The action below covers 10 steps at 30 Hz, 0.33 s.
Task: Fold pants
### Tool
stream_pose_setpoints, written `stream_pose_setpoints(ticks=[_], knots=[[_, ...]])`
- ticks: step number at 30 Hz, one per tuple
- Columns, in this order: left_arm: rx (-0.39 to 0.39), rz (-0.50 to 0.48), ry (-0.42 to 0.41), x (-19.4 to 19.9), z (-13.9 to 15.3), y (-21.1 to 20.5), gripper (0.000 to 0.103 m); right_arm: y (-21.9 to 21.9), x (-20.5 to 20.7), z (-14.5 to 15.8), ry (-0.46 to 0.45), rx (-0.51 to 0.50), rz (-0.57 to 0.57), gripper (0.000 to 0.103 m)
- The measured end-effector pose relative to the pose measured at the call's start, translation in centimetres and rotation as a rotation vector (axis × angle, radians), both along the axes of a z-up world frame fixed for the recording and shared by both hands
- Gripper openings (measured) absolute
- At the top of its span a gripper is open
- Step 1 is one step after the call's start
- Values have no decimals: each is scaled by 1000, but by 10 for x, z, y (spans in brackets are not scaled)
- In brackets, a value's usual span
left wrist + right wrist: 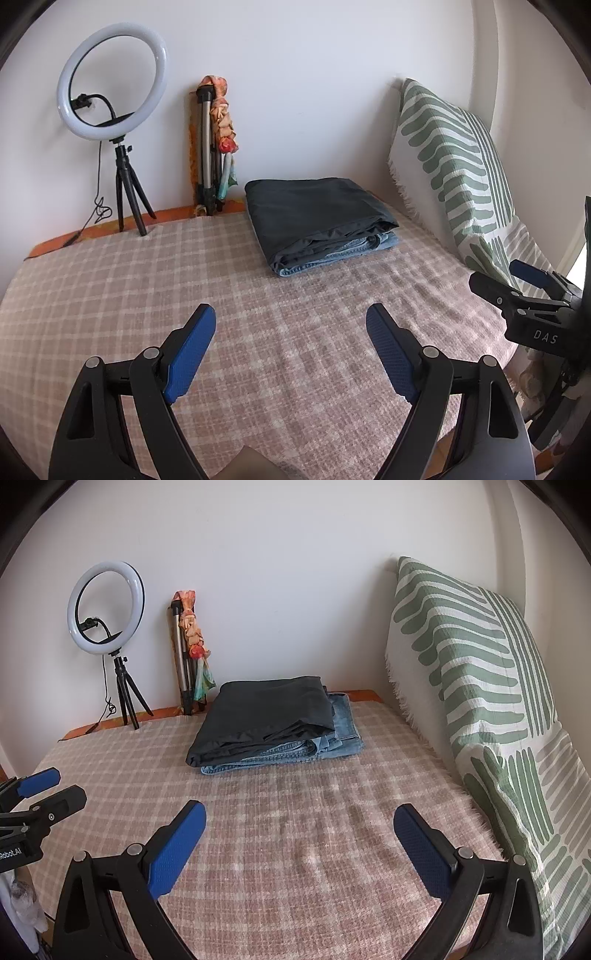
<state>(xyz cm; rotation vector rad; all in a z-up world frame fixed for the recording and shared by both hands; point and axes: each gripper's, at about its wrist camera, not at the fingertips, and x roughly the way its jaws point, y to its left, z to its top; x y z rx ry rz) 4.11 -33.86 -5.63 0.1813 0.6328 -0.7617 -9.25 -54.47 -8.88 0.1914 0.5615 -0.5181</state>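
Now | folded pants: 2, dark pants (266, 712) atop jeans (332, 738) | left gripper (291, 317), right gripper (300, 814): both spread apart, empty

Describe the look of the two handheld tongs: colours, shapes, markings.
Both match. The left tongs have matte black, hollowed-out arms with silver pivot rivets, ending in slim pads of blue textured rubber. The right tongs are built the same. White lettering marks the bodies: "DAS" on the right one, "Robot.AI" on the left one. No sleeves or cables on them are visible.
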Motion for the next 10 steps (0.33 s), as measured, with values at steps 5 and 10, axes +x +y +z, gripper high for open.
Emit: stream_pose_setpoints(ticks=[5,10], knots=[[-1,0,-18,-1,0,1,84,-2,3,-4,6,3,10,103],[1,-7,2,2,-3,1,84,-6,6,-7,10,14,16,103]])
